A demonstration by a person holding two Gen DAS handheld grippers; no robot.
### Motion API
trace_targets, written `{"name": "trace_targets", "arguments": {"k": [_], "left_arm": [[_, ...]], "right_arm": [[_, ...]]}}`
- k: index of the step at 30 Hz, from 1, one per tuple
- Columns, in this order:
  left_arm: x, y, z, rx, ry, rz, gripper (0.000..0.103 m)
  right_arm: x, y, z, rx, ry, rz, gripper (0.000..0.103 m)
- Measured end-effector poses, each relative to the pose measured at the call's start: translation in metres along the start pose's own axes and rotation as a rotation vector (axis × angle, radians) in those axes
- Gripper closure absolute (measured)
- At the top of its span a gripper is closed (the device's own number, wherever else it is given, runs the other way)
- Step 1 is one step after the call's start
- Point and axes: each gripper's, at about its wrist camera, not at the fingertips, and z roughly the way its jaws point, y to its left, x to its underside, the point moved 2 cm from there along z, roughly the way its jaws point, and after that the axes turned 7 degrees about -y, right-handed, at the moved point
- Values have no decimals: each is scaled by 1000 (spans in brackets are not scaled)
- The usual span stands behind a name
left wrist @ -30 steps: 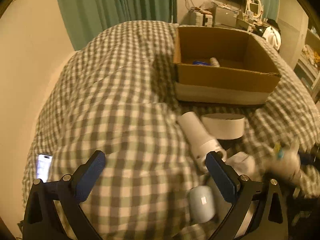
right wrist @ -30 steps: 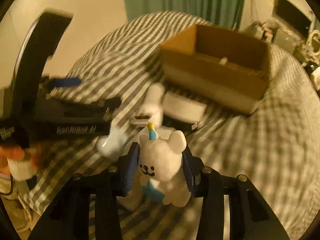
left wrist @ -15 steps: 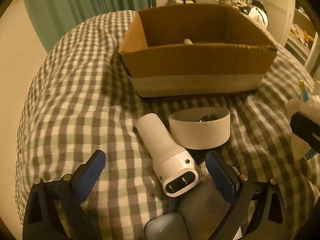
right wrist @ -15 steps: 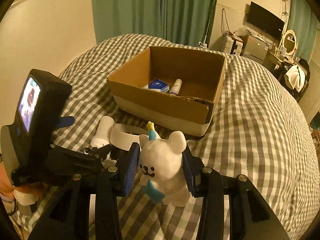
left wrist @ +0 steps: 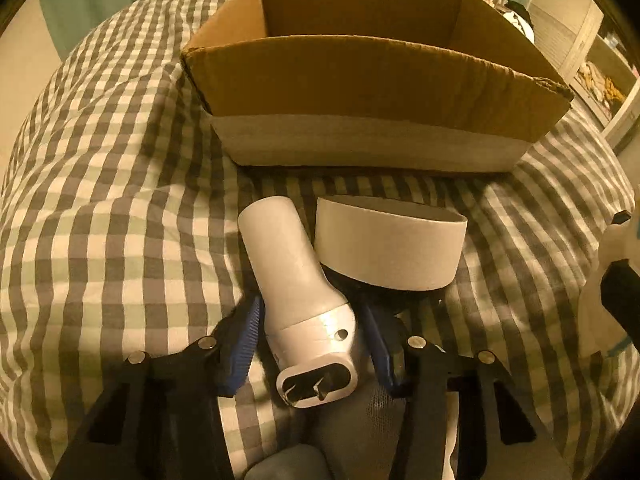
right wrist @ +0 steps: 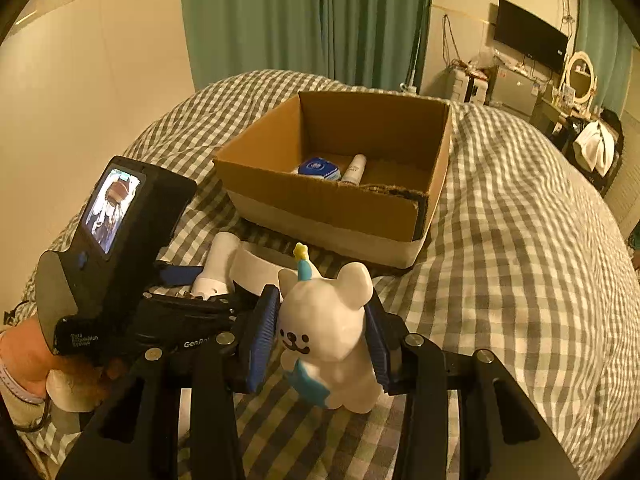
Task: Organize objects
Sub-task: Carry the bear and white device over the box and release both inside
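My left gripper (left wrist: pixel 310 344) has its blue pads on both sides of a white hair-dryer-shaped device (left wrist: pixel 298 292) lying on the checked bedspread, closed against its body. A white ring-shaped band (left wrist: pixel 388 248) lies just right of it. My right gripper (right wrist: pixel 320 344) is shut on a white bear figurine (right wrist: pixel 328 340) with a blue party hat, held above the bed. The open cardboard box (right wrist: pixel 320 208) stands beyond, holding a blue tin (right wrist: pixel 318 167) and a small white tube (right wrist: pixel 354 169). The box also shows in the left wrist view (left wrist: pixel 376 92).
The left gripper's black body with a small screen (right wrist: pixel 112 208) fills the left of the right wrist view. A grey mesh object (left wrist: pixel 360 420) lies under the left gripper. Green curtains, a TV and a dresser stand behind the bed.
My left gripper moved forward to the white device and closed its pads around it. My right gripper kept the bear and rose slightly.
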Motion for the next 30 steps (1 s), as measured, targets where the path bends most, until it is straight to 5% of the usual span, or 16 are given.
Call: {"name": "trace_targets", "arguments": {"k": [30], "left_arm": [[-4,-3,-172,-20,-408,88,56]], "right_arm": [[-39,36,-77,78,-182,-94,62]]}}
